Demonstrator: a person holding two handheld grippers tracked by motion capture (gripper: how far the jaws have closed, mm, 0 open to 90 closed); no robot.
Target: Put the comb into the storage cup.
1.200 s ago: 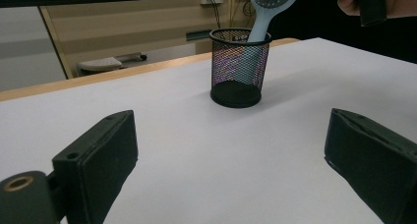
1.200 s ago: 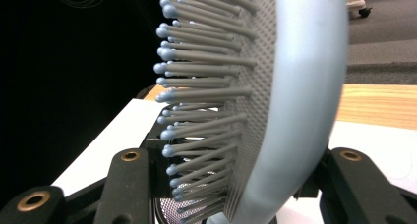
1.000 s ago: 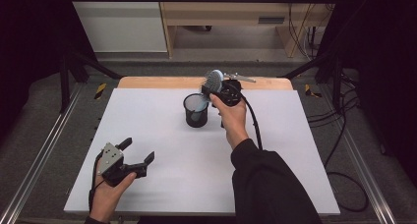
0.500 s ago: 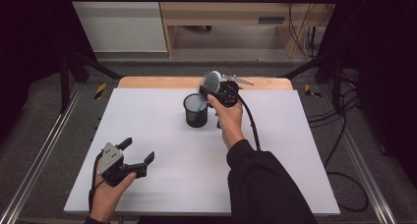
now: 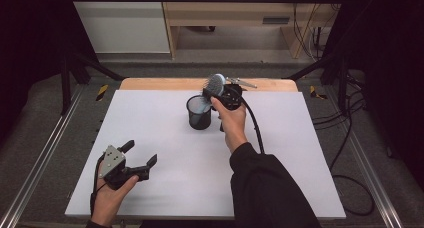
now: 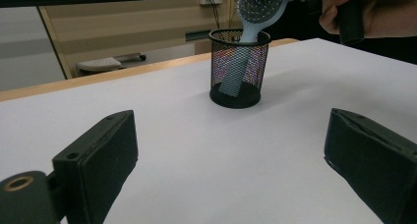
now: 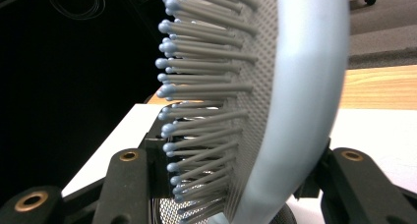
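A pale blue hairbrush (image 5: pixel 216 83) stands tilted with its handle (image 6: pixel 235 72) down in a black mesh cup (image 5: pixel 199 113) at the far middle of the white table (image 5: pixel 150 118). My right gripper (image 5: pixel 214 91) is shut on the brush head above the cup's rim. In the right gripper view the bristled head (image 7: pixel 290 86) sits between the two jaws, bristles toward the left one. Near the front left edge my left gripper (image 5: pixel 140 153) rests on the table, open with nothing between its fingers (image 6: pixel 98 160). It faces the cup (image 6: pixel 239 67).
A wooden strip (image 5: pixel 165 83) runs along the table's far edge, with a small metal item (image 5: pixel 241 81) lying on it. The right gripper's black cable (image 5: pixel 256 128) trails back along the forearm. Metal rails (image 5: pixel 45 158) flank the table.
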